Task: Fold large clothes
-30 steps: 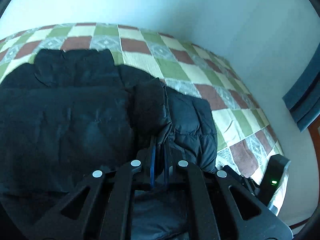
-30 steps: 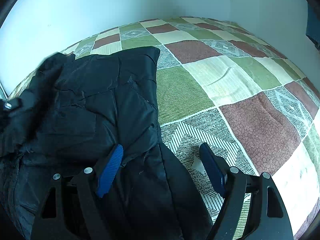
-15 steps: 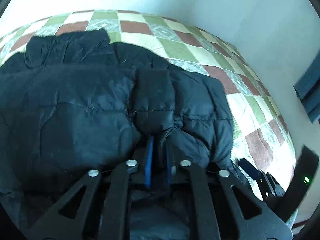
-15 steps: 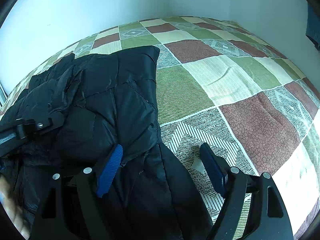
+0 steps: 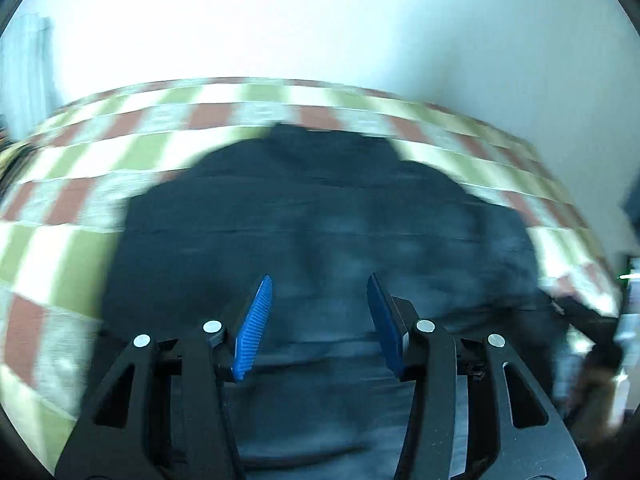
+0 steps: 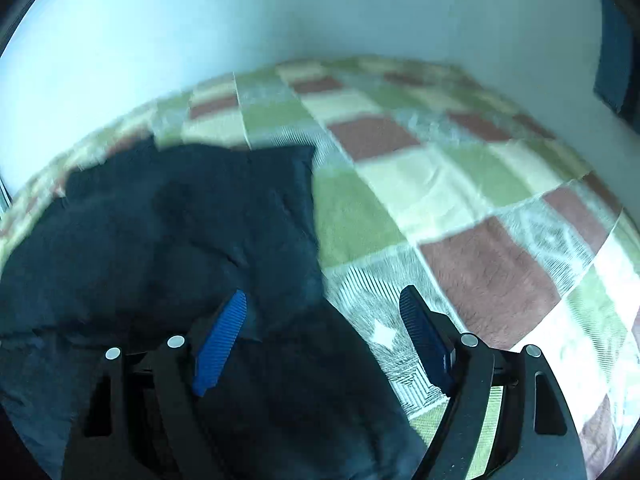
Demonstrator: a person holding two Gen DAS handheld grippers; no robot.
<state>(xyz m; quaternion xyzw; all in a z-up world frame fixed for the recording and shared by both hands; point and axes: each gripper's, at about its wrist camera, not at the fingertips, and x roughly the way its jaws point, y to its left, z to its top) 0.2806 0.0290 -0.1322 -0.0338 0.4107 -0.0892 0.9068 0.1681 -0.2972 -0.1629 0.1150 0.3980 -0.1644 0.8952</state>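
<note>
A large black padded jacket (image 5: 320, 220) lies spread on a checked bedspread (image 5: 80, 208). My left gripper (image 5: 320, 300) is open and empty, hovering over the jacket's middle; the view is motion-blurred. In the right wrist view the jacket (image 6: 180, 232) fills the left half, its right edge running down the bedspread (image 6: 460, 208). My right gripper (image 6: 324, 312) is open and empty, straddling the jacket's right edge, left finger (image 6: 222, 340) over cloth, right finger (image 6: 424, 340) over the bedspread.
The bed sits in a corner between pale walls (image 6: 200, 20). A dark object with a green light (image 5: 628, 276) shows at the right edge of the left wrist view. A dark blue panel (image 6: 616, 40) hangs at the upper right.
My left gripper has let go of the jacket fold, opened, and swung up and back. The right gripper stays open and has pulled back slightly; both views are now blurred.
</note>
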